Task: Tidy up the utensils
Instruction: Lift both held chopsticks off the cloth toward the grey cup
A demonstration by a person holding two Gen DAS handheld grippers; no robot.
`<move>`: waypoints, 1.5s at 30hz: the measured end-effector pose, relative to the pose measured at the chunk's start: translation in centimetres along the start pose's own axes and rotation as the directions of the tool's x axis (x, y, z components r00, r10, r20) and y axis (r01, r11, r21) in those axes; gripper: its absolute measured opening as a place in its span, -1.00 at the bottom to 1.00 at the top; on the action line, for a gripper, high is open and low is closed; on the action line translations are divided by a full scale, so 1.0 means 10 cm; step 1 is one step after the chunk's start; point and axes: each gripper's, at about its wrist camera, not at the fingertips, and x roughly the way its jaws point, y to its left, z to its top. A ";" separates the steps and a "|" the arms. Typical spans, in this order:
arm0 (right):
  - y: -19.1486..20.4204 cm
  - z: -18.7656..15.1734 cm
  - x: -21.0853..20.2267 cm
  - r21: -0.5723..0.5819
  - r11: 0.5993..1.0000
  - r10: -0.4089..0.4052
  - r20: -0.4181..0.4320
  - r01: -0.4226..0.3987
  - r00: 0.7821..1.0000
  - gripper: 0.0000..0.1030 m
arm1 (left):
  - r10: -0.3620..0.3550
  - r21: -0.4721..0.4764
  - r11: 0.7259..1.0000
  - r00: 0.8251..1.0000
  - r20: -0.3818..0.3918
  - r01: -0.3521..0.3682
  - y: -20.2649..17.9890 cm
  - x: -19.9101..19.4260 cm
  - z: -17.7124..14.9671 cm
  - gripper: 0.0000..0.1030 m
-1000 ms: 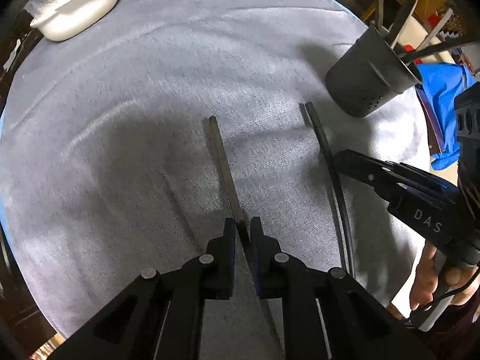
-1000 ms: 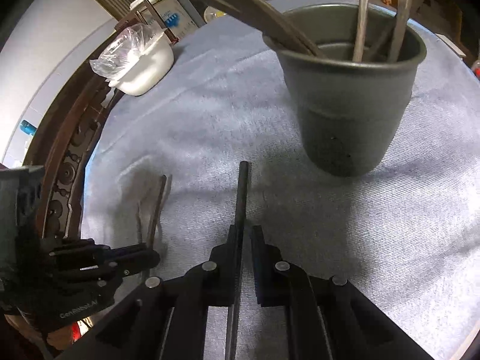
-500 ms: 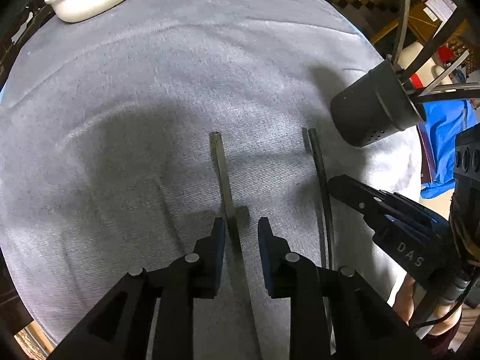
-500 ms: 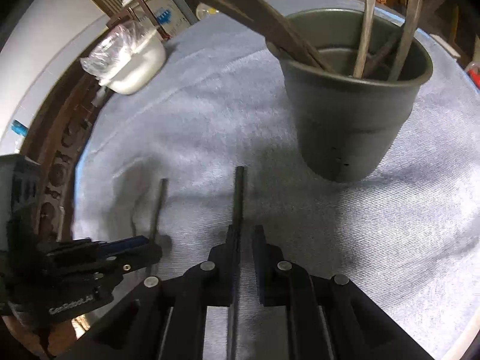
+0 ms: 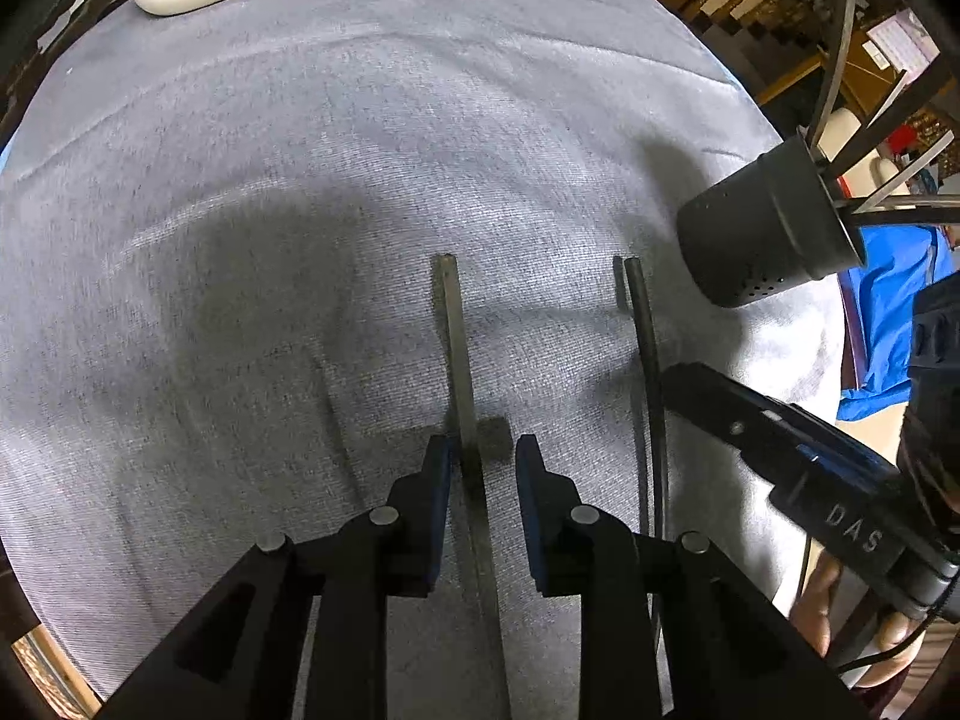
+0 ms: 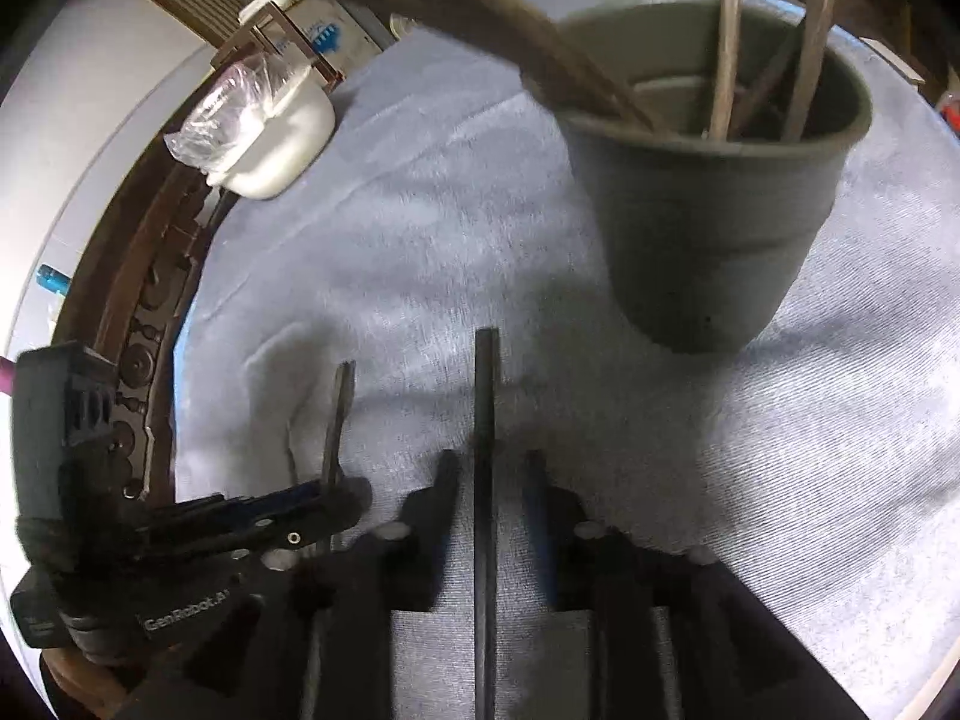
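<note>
Grey tablecloth [image 5: 300, 150] under both utensils. Flat handle [image 5: 456, 348] lies between the loosened left gripper [image 5: 480, 468] pads; right gripper [image 6: 492, 474] just opened around the dark handle [image 6: 485, 396]

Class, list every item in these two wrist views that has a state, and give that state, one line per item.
Left gripper: open, jaws have just been opening, flat utensil between the fingers, not pressed.
Right gripper: open, jaws have just been opening, round utensil between the fingers.
Flat utensil: lying on the cloth.
Round utensil: lying on the cloth.
Holder: upright, several utensils inside.
White dish: covered with plastic wrap.
</note>
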 end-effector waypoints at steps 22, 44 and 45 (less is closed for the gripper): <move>0.18 -0.01 0.06 -0.164 0.981 -0.099 0.044 0.105 0.994 -0.84 | 0.055 -0.025 0.998 0.997 0.051 -0.054 0.13 -0.10 -0.03 -0.85; 0.25 -0.13 -0.63 -0.190 0.980 0.088 0.185 -0.052 0.979 -0.85 | 0.077 -0.113 0.992 0.986 0.145 -0.061 0.23 -0.68 -0.22 -0.86; 0.22 -0.12 -0.63 -0.178 0.982 0.092 0.184 -0.059 0.979 -0.85 | 0.071 -0.130 0.990 0.990 0.121 -0.055 0.26 -0.60 -0.19 -0.86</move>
